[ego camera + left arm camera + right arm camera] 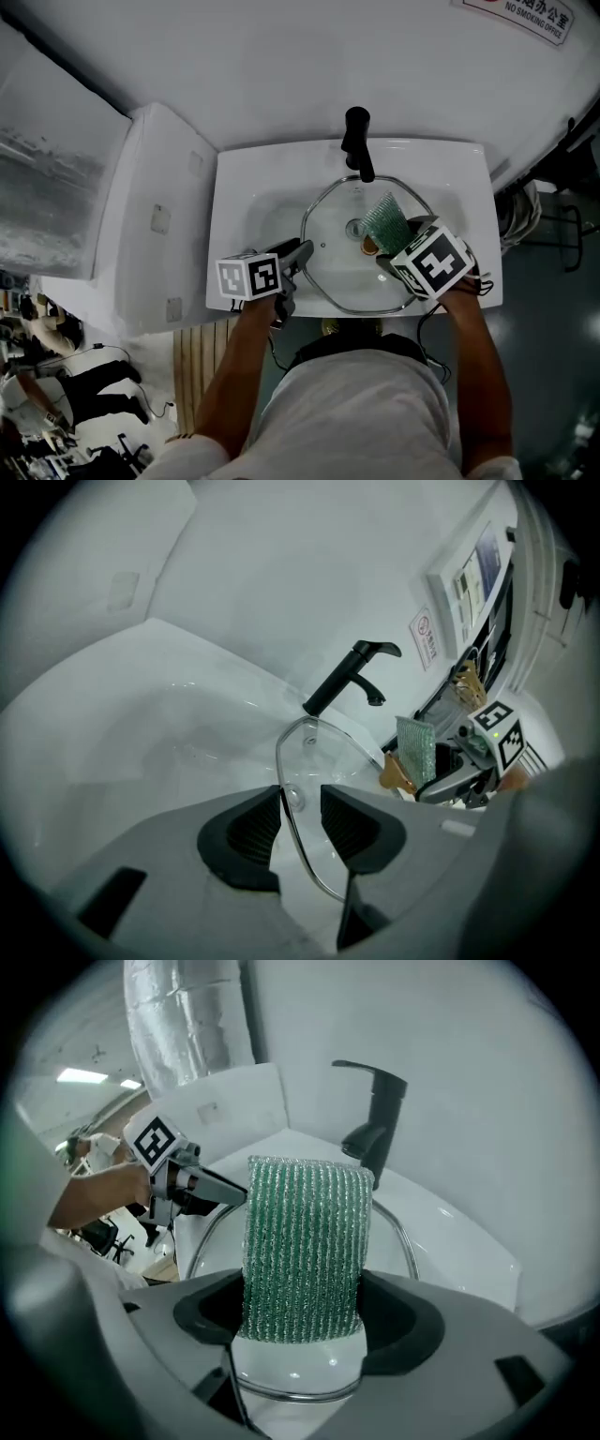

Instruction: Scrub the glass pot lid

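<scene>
Left tongs [300, 822] pinch the rim of the round glass pot lid [333, 277] in the white sink [242, 202]. Right tongs [302, 1314] squeeze a green scrubbing pad [305, 1237] over the lid's middle.

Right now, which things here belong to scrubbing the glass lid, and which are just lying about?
In the job: glass pot lid, green scouring pad, left gripper, right gripper, sink.
Just there: black faucet, wall sign.

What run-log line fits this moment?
left gripper: shut on glass pot lid | right gripper: shut on green scrubber | place: sink
</scene>
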